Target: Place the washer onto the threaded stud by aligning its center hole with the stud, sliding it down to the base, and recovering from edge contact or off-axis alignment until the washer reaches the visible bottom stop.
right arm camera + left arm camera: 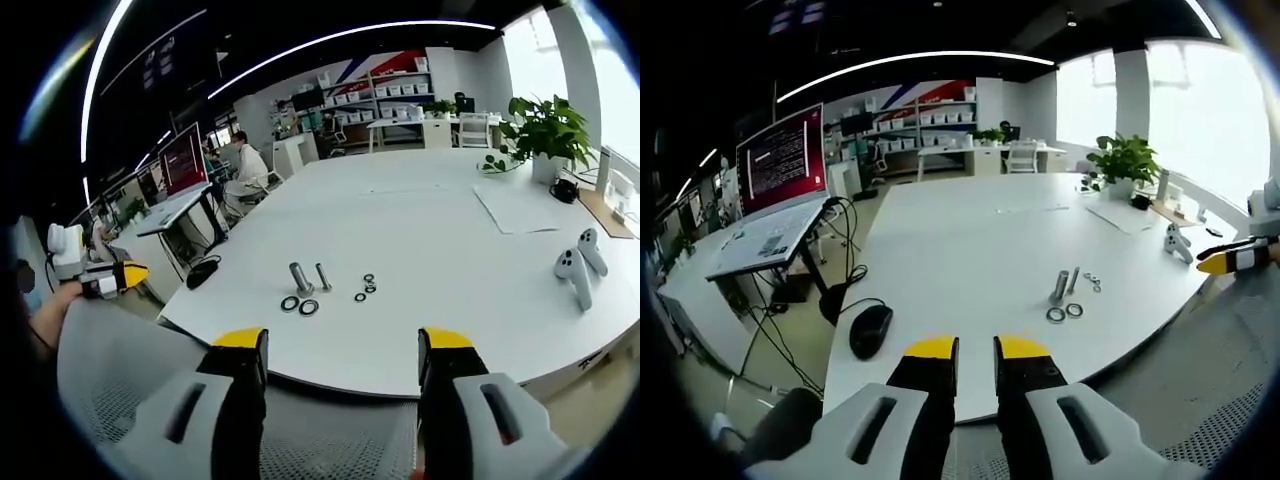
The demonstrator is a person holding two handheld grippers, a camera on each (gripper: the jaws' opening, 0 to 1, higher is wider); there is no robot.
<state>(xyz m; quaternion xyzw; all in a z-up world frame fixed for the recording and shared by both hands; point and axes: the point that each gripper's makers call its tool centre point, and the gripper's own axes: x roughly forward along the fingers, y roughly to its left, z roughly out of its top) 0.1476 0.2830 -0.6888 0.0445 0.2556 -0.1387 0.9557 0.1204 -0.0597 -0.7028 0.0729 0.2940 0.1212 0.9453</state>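
I am holding both grippers back from the white table (440, 230), off its near edge. In the left gripper view my left gripper (975, 350) is sitting at the bottom centre of the frame, its yellow-tipped jaws standing close together with only a narrow gap and nothing between them. In the right gripper view my right gripper (342, 345) is at the bottom of the frame with its jaws spread wide, also gripping nothing.

The stud (301, 277) is lying on the table just left of the frame's centre in the right gripper view, beside a thinner bolt (323, 276). Two washers (299, 304) are lying flat just below the stud, side by side and near each other. A few small nuts (366, 288) are scattered just right of the bolt. In the left gripper view the same cluster is sitting right of centre, the washers (1064, 313) below the stud (1059, 287).

A mouse (870, 330) is resting near the table's left edge in the left gripper view. A white controller (578, 268) is lying at the right of the right gripper view, and a potted plant (545, 130) is standing at the upper right.
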